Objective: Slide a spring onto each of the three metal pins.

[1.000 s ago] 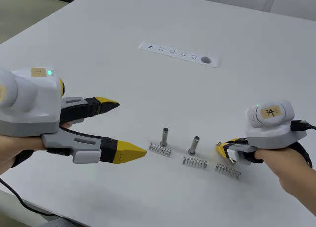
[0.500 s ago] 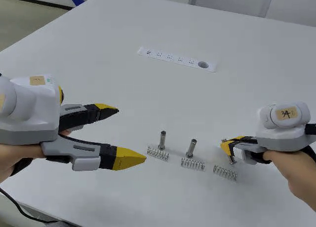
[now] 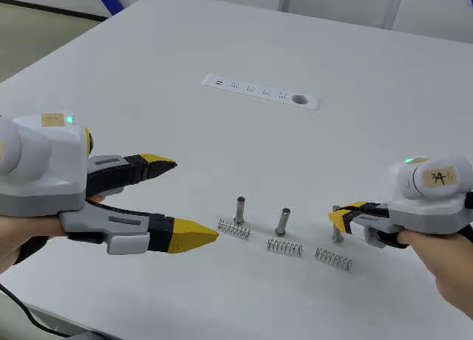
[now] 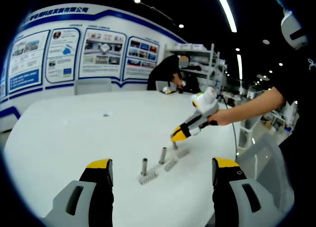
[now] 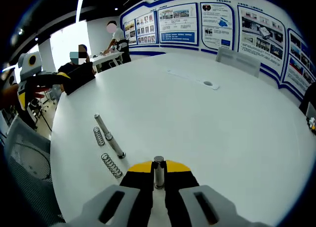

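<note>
A white table (image 3: 148, 74) carries a power strip (image 3: 260, 93) well beyond both sets of fingers. Wall posters (image 4: 64, 49) and people (image 4: 170, 71) at other benches show past the table's far edge.

The left gripper (image 3: 181, 199) has its yellow-tipped fingers spread wide and grasps nothing. Only bare table lies between its tips and the work. Just ahead of its lower tip stands the left pin (image 3: 240, 209), upright, with the left spring (image 3: 233, 229) lying at its foot. Further from those tips stand the middle pin (image 3: 282, 222) and, in front of it, the middle spring (image 3: 284, 247).

The right gripper (image 3: 341, 219) is clenched on the right pin (image 5: 158, 171). The pin's top end pokes up between the two yellow tips, and the fingers cover its middle. Whether its foot touches the table cannot be told. The right spring (image 3: 333, 259) lies loose just below those fingers. All three springs lie flat and none is on a pin.

Compared with a second ago, the whole head view has shifted, so the camera moved. The free pins and the springs keep the same layout. The left fingers stay equally spread. The right fingers remain clamped on the same pin, which now shows more plainly below them.
</note>
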The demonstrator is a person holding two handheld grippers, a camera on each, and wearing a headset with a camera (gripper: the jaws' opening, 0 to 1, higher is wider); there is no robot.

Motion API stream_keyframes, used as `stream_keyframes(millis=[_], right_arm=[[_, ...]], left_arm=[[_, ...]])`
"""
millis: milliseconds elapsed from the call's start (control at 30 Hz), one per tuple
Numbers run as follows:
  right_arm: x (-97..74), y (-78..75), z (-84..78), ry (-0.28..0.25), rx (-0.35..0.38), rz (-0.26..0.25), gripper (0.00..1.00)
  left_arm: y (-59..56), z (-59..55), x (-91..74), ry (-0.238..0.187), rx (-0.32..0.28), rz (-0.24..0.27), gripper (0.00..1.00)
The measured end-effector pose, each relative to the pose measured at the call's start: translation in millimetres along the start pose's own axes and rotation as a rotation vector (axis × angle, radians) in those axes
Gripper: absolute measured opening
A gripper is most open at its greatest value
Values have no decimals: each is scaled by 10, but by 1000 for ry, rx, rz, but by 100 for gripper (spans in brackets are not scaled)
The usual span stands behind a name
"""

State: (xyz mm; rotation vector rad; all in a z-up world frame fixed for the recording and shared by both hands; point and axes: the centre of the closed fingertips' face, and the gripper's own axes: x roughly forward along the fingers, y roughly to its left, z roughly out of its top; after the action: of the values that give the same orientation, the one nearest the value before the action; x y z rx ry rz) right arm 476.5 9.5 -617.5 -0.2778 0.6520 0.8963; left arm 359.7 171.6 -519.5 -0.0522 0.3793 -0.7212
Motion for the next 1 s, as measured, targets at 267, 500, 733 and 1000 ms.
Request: stream_keyframes(millis=[267, 500, 733, 1000], right_arm=[[-56, -19, -58, -56, -15, 5, 7], [-86, -40, -81, -134, 11, 4, 8], [-143, -99, -127, -207, 72, -15, 8], [-167, -76, -136, -217, 35, -6, 8]], left_arm=[[-62, -36, 6, 14, 4, -2, 84], [-91, 24, 11, -5, -1, 0, 84], [-112, 71, 1, -14, -7, 0, 84], [-136, 74, 12, -6, 0, 1, 84]])
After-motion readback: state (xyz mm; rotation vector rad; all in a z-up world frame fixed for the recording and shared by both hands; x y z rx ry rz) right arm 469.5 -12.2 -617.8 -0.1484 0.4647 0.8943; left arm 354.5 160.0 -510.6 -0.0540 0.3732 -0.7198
